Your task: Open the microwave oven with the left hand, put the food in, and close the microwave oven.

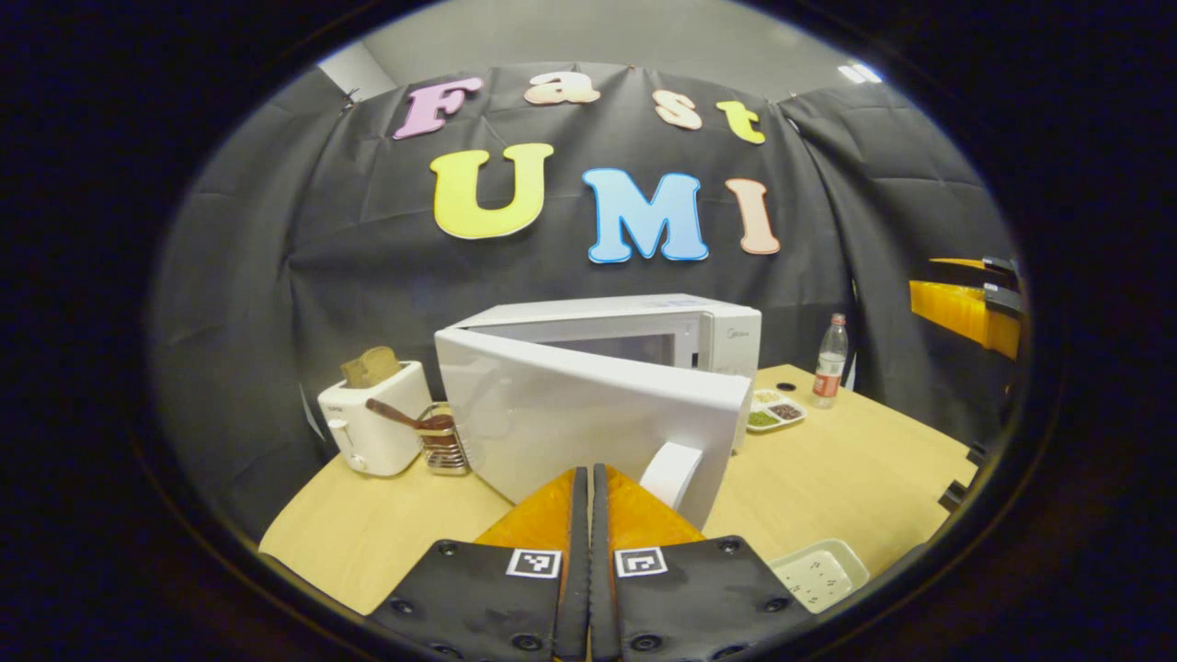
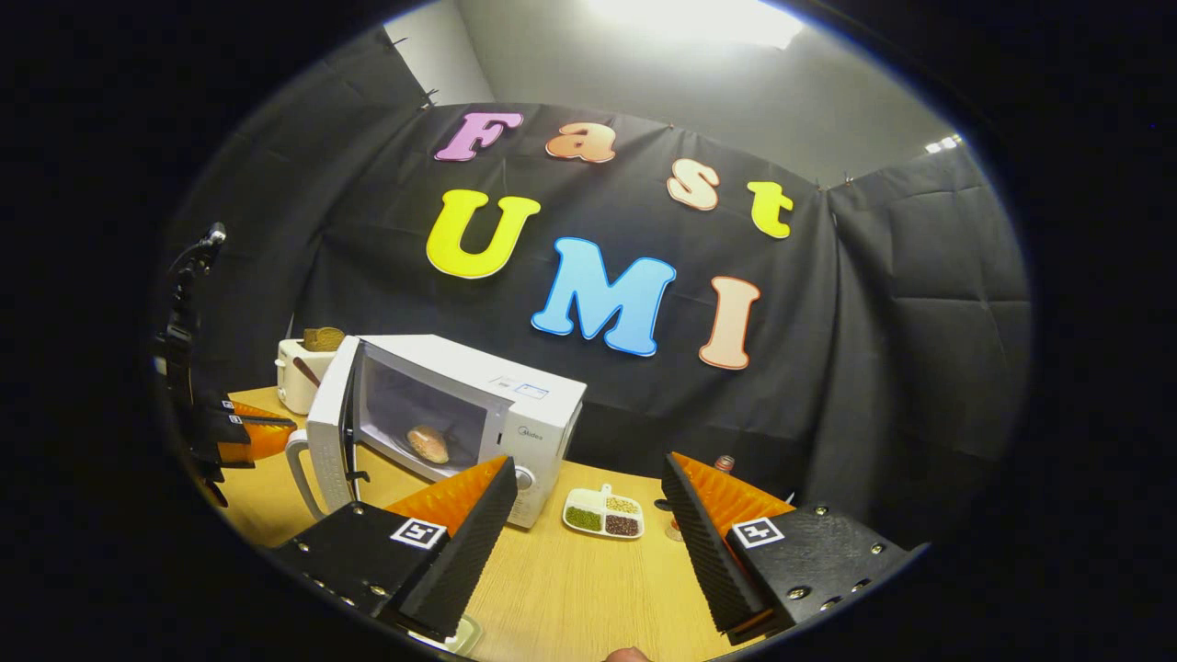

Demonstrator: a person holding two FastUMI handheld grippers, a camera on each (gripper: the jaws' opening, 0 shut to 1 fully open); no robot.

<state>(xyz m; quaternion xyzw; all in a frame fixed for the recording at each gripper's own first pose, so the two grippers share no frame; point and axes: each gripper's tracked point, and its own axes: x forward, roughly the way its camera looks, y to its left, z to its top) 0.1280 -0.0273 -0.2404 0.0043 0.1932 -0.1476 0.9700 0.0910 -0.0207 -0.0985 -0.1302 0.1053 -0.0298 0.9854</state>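
A: On the wooden table point(image 1: 855, 478), seen from the left gripper view, the white microwave oven point(image 1: 699, 336) stands with its door point(image 1: 588, 418) swung partly out toward the camera. The door's handle point(image 1: 671, 473) sits just past the left gripper point(image 1: 588, 478), whose 2 fingers are pressed together with nothing between them.

B: So it isn't holding the handle?

A: No, it is closed on itself, right beside the handle. A toaster point(image 1: 372, 428) with bread in it stands to the left, a divided snack dish point(image 1: 777, 412) and a bottle point(image 1: 830, 360) to the right, and a small white tray point(image 1: 821, 575) lies near the table's front edge.

B: And from the right gripper view?

A: The microwave oven point(image 2: 524, 414) is open, and the food point(image 2: 428, 444), a browned bun by the look of it, already rests inside the cavity. The right gripper point(image 2: 588, 515) hangs over the table with its fingers spread wide and empty. The left gripper point(image 2: 244, 432) is at the far left, next to the door point(image 2: 326, 437).

B: How far along, then?

A: I judge 2 of 3 steps done: door opened, food in. What is left is pushing the door closed, and the left gripper looks placed for that.
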